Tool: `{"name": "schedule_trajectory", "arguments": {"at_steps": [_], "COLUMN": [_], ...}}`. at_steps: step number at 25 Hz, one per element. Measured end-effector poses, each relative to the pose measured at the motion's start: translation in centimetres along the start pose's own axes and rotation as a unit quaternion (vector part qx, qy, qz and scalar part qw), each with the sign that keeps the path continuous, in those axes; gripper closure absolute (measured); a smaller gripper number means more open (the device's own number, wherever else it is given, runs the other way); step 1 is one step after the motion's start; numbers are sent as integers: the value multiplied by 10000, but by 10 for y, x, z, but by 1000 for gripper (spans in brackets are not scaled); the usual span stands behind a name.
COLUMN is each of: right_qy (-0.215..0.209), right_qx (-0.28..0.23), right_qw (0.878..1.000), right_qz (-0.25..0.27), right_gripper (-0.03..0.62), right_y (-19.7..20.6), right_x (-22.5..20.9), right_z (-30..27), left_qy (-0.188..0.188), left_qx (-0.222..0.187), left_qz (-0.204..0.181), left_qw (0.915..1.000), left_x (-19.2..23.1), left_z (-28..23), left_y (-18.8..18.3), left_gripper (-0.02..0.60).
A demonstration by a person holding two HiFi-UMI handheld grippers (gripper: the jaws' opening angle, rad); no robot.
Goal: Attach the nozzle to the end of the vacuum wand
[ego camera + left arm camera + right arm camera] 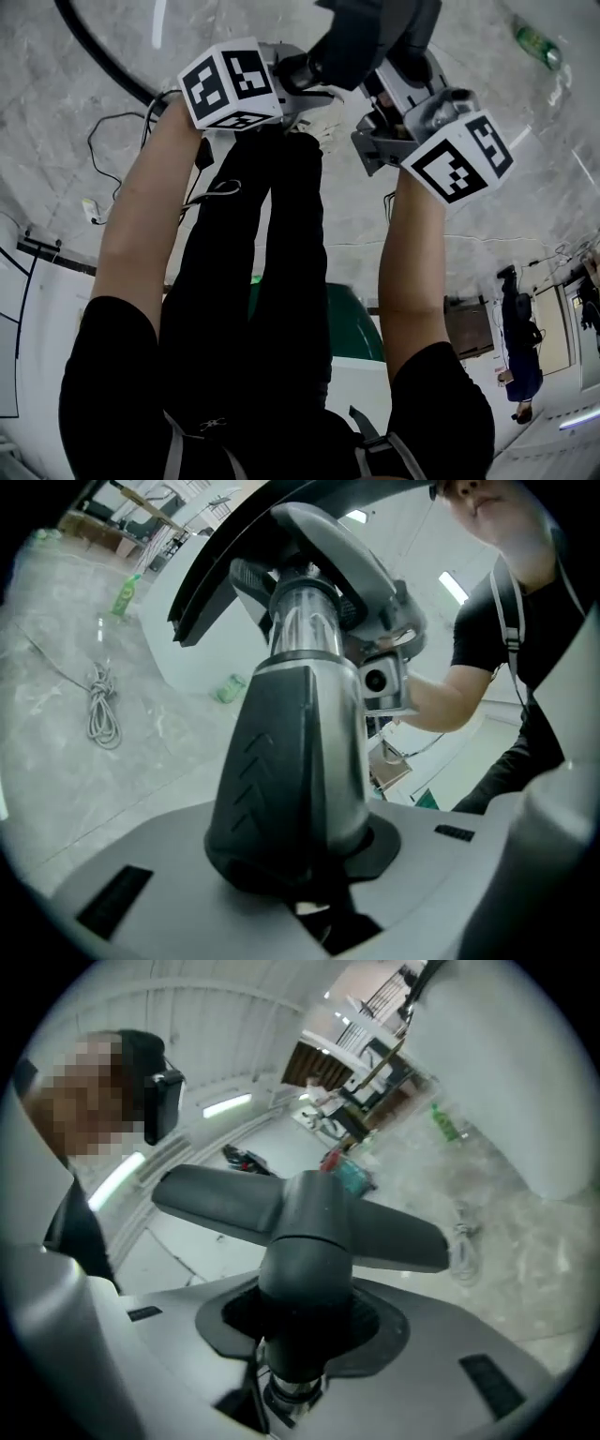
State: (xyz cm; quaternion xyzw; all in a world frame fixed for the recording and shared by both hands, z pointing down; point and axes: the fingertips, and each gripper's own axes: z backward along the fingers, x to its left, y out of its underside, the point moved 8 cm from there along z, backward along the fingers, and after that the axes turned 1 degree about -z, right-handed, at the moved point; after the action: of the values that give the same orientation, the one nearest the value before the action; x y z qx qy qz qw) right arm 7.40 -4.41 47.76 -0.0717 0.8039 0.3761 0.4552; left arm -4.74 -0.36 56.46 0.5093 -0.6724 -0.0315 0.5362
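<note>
Left claw (302, 883) clamps the wand (292, 752) at its dark collar; right claw (298, 1340) grips the nozzle (314, 1218) by the neck, wide head spreading past both jaws; open floor (56, 771) lies well below.

Looking like a big indoor work hall or lab rather than a home. Standing over a pale marbled floor (75, 66) (polished, stone-like), with a coiled white cord (101, 710) and a green bottle (536, 44) lying loose on it. Being lit from above by long strip lights (225, 1105). Being closed in by plain white walls (192, 658), with wooden furniture and racks (323, 1065) crowding the far side and another person (520, 352) standing off at the edge.
</note>
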Motion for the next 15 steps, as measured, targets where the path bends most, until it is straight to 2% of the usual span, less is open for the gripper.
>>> {"name": "schedule_trajectory", "arguments": {"at_steps": [2, 3, 5, 7, 10, 12, 15], "right_qy": [-866, -985, -637, 47, 877, 1015, 685], "right_qx": [326, 441, 414, 57, -394, -319, 218], "right_qw": [9957, 9941, 9971, 9997, 9943, 9921, 9945], "right_qz": [-41, -52, -102, -253, -457, -664, -766], "right_gripper": [424, 427, 431, 431, 431, 430, 418], "right_y": [1, 3, 9, 18, 28, 27, 19], "right_x": [-16, -23, -29, -30, -34, -40, -42], "right_z": [-1, -3, -6, -8, -5, 8, 19], "left_qy": [232, 228, 30, -208, -278, -119, 12], "left_qx": [102, 169, 271, 283, 330, 419, 454], "left_qz": [110, 181, 261, 229, 219, 321, 328], "left_qw": [9996, 9994, 9993, 9991, 9988, 9985, 9984], "left_x": [2, 4, 8, 14, 20, 19, 22], "left_z": [-7, -10, -14, -15, -22, -28, -27], "left_y": [0, 2, 10, 16, 24, 30, 34], "left_gripper": [488, 488, 488, 488, 488, 488, 488]}}
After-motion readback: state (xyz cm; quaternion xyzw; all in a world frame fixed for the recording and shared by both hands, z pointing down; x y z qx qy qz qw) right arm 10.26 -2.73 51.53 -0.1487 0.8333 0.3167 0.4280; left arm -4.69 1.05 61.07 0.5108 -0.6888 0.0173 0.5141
